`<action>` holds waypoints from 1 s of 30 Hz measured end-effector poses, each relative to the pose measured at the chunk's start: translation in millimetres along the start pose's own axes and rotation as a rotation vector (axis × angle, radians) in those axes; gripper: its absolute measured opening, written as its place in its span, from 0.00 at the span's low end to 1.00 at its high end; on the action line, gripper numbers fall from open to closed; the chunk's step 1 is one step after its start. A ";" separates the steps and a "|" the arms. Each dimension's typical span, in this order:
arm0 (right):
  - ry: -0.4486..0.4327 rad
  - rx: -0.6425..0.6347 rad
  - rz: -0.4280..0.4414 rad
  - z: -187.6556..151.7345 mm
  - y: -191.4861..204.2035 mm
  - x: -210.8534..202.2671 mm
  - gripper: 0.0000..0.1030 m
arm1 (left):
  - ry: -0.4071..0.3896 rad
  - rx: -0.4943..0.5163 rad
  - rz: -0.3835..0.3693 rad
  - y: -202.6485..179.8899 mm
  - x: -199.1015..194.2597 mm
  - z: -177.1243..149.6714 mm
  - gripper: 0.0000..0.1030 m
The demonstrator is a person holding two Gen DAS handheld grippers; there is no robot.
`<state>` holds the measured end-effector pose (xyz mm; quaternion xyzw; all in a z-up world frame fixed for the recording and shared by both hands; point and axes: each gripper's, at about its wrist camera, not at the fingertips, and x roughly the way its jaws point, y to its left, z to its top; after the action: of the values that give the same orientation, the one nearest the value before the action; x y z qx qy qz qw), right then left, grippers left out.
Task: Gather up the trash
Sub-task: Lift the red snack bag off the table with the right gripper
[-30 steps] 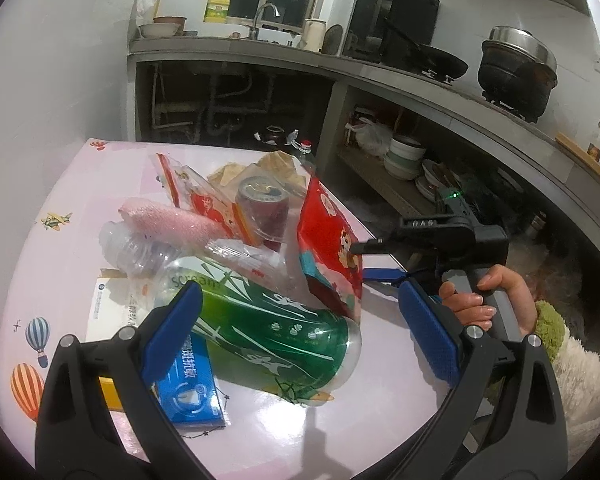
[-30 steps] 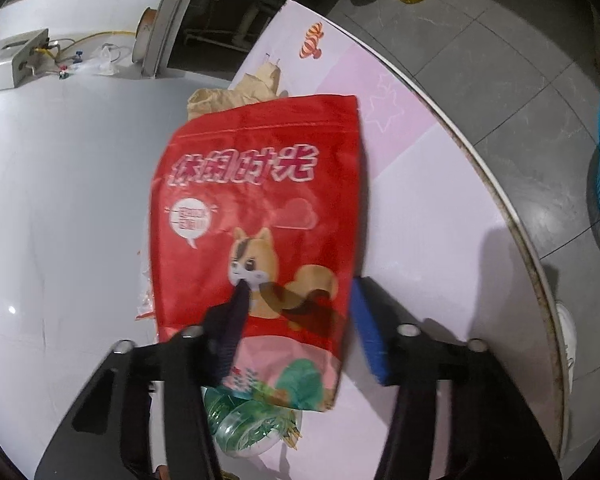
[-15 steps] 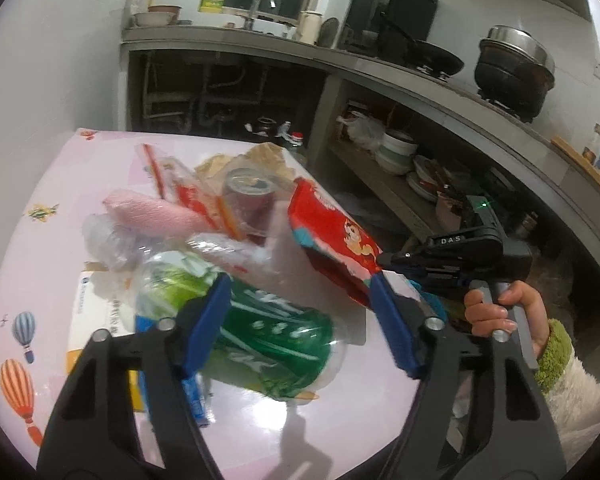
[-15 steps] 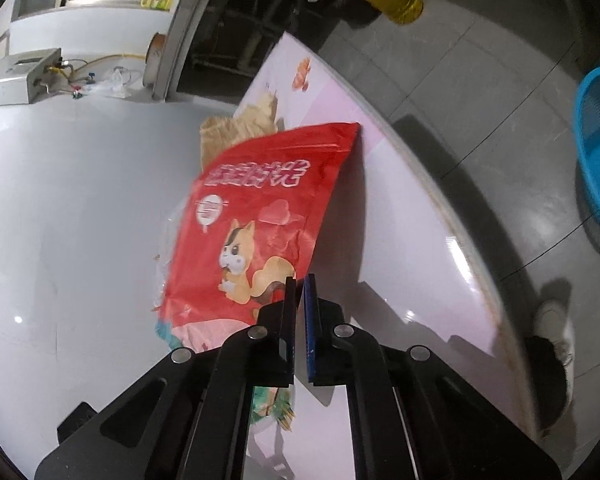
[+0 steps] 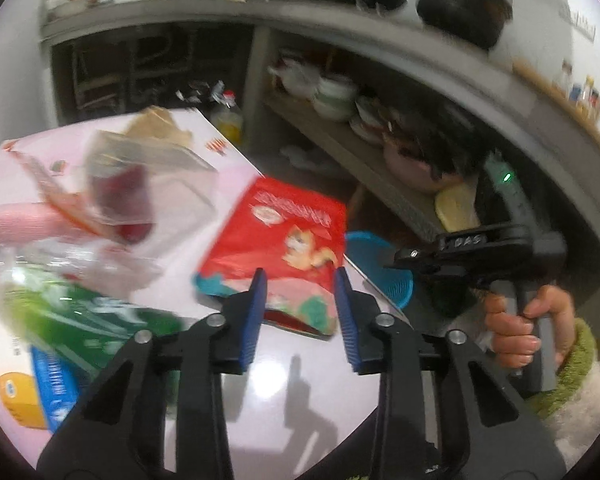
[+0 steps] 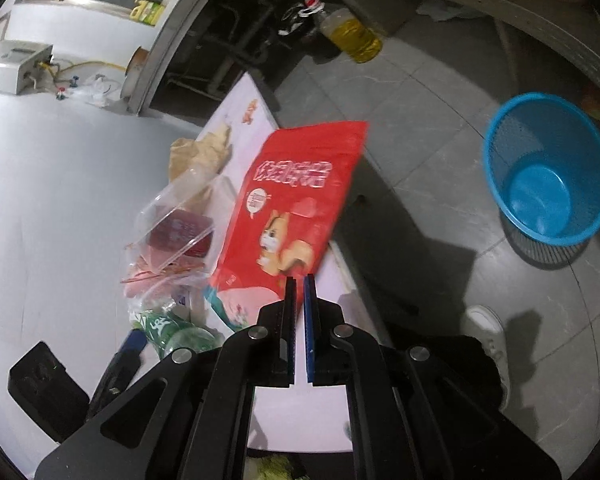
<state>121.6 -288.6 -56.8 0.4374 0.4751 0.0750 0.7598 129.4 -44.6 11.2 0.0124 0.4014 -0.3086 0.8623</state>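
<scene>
A red snack pouch [image 6: 296, 200] with a squirrel on it hangs tilted over the table's right edge, and my right gripper [image 6: 300, 280] is shut on its bottom edge. The left wrist view shows the same pouch [image 5: 276, 232] just past my left gripper [image 5: 299, 276]. That gripper's jaws are closing, with the pouch's lower end showing between the tips and no pad pressing on it. A green plastic bottle [image 5: 80, 320] lies to the left of the left gripper. A blue mesh basket [image 6: 580, 128] stands empty on the floor at the right.
Left on the pink table [image 5: 284, 380] are a clear plastic box [image 6: 176, 236] with something dark red inside, crumpled brown paper [image 6: 204, 148] and a blue and yellow carton [image 5: 40, 384]. A yellow oil bottle [image 6: 356, 36] and a white shoe [image 6: 486, 324] are on the floor.
The right gripper shut on the pouch's bottom edge and carried it toward the table's right edge. The left gripper narrowed and swung right, off the green bottle toward the pouch.
</scene>
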 end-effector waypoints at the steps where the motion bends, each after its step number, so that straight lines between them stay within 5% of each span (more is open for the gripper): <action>1: -0.002 0.022 0.017 0.2 -7.4 -2.2 0.04 | 0.031 0.008 0.005 -6.1 11.4 -0.8 0.25; 5: -0.021 0.061 0.081 2.3 -16.1 -2.6 0.08 | 0.092 0.027 0.022 -15.1 35.0 -8.4 0.19; 7: -0.026 0.068 0.110 10.7 -18.7 5.0 0.24 | 0.108 0.019 0.026 -14.4 37.7 -11.9 0.19; 8: -0.027 0.075 0.115 15.0 -22.5 6.9 0.43 | 0.112 0.016 0.030 -13.9 36.2 -12.8 0.19; 9: -0.028 0.085 0.124 19.5 -24.2 13.3 0.52 | 0.113 0.013 0.033 -13.1 35.3 -13.3 0.19; 12: -0.003 0.105 0.158 33.0 -25.7 37.3 0.52 | 0.104 0.010 0.050 -10.9 29.3 -14.0 0.19; 17: 0.012 0.096 0.173 45.4 -18.6 65.3 0.51 | 0.077 0.005 0.064 -3.6 13.0 -15.5 0.19; 23: -0.011 0.058 0.152 46.6 -9.0 64.5 0.06 | 0.000 0.013 0.081 9.7 -16.8 -18.4 0.20; 27: -0.038 0.028 0.165 45.1 -6.0 50.8 0.04 | -0.030 0.010 0.086 20.7 -32.8 -17.8 0.34; 30: -0.069 0.030 0.195 45.4 -9.6 31.6 0.04 | -0.039 0.012 0.090 26.4 -43.5 -23.8 0.35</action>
<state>171.5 -304.7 -77.1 0.4952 0.4048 0.1262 0.7583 106.2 5.9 19.5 0.0297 0.3819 -0.2719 0.8828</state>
